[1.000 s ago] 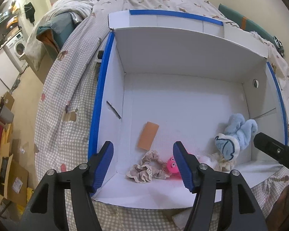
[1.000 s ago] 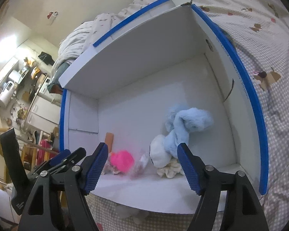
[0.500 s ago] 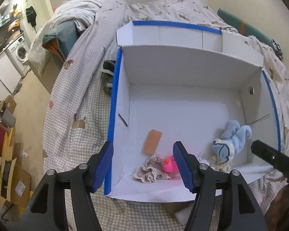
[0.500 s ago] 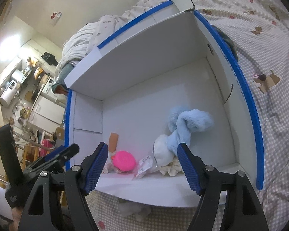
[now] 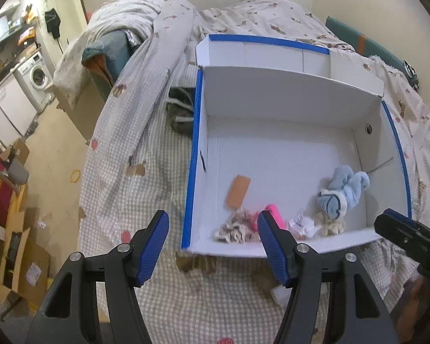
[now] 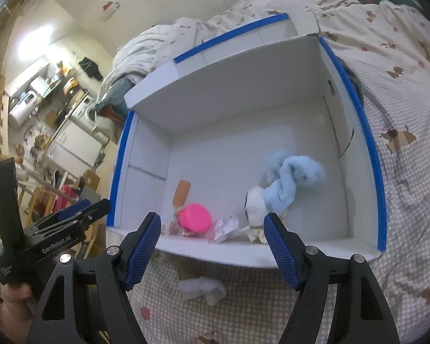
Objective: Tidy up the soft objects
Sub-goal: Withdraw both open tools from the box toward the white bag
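A white cardboard box (image 5: 286, 154) with blue-taped edges lies open on the bed; it also shows in the right wrist view (image 6: 243, 132). Inside near its front wall lie a blue plush toy (image 5: 342, 192) (image 6: 289, 180), a pink soft toy (image 5: 273, 215) (image 6: 195, 218), a beige scrunchie (image 5: 233, 229), a crinkled small packet (image 5: 302, 225) (image 6: 226, 226) and a cream fabric piece (image 5: 332, 225). My left gripper (image 5: 213, 243) is open and empty, in front of the box's left corner. My right gripper (image 6: 212, 243) is open and empty, in front of the box's front wall.
A white soft piece (image 6: 202, 286) (image 5: 281, 293) lies on the checked bedspread (image 5: 123, 200) in front of the box. A dark garment (image 5: 180, 109) lies left of the box. An orange tag (image 5: 238, 190) lies on the box floor. Floor and cardboard clutter are at the left.
Both grippers have pulled back from the box, so the box looks smaller and more bedspread shows in front. The objects in the box have not moved. Both grippers stay open.
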Demonstrator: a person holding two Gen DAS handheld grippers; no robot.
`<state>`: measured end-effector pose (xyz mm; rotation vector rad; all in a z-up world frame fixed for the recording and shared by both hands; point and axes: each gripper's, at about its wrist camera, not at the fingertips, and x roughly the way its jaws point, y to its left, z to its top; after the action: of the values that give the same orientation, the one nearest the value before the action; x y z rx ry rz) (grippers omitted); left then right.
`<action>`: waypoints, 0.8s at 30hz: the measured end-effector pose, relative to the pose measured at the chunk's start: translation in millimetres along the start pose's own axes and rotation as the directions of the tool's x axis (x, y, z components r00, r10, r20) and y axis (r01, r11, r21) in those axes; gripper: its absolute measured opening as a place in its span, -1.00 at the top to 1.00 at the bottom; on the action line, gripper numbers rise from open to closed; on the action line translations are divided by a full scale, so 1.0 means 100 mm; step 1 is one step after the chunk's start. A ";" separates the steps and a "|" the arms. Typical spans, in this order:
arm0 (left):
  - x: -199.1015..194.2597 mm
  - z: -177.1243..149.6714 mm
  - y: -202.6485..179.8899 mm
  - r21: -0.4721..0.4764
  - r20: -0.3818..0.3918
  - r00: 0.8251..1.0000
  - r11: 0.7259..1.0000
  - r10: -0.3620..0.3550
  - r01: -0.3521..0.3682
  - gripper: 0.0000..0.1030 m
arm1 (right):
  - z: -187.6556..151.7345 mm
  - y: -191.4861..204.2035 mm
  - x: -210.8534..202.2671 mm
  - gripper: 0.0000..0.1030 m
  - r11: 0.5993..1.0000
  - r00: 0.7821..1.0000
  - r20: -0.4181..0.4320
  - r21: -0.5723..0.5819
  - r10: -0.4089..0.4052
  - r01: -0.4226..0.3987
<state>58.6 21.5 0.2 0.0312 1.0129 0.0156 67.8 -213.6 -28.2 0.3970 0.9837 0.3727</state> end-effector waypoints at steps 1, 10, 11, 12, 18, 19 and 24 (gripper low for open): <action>0.00 -0.04 0.02 -0.003 -0.006 1.000 1.000 -0.005 0.005 -0.19 | -0.03 0.01 0.00 -0.52 1.000 1.000 -0.008 -0.008 0.001 -0.001; 0.04 -0.27 0.21 -0.049 -0.046 0.999 0.999 0.004 -0.006 -0.29 | -0.25 0.10 -0.09 -0.52 0.998 0.999 -0.018 -0.046 0.029 -0.030; 0.05 -0.28 0.22 -0.052 -0.051 0.999 0.999 0.006 -0.008 -0.29 | -0.27 0.10 -0.08 -0.52 0.998 0.999 -0.025 -0.043 0.034 -0.035; 0.06 -0.30 0.23 -0.055 -0.056 0.998 0.998 0.004 -0.007 -0.29 | -0.29 0.10 -0.07 -0.52 0.998 0.999 -0.036 -0.042 0.037 -0.039; 0.07 -0.41 0.21 -0.033 -0.069 0.998 0.999 0.001 -0.003 -0.29 | -0.37 0.06 0.08 -0.52 0.999 0.995 -0.099 -0.031 0.007 -0.010; 0.08 -0.44 0.21 -0.034 -0.076 0.997 0.999 -0.003 0.000 -0.29 | -0.38 0.03 0.11 -0.52 1.000 0.994 -0.110 -0.021 0.002 -0.004; 0.16 -0.48 0.28 -0.075 -0.111 0.994 0.997 -0.001 -0.007 -0.29 | -0.45 0.00 0.39 -0.52 0.999 0.978 -0.203 -0.018 -0.042 0.040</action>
<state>26.1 51.2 -37.8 -0.0376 1.1224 0.0591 49.2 -188.3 -78.2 0.3297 1.1868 0.3879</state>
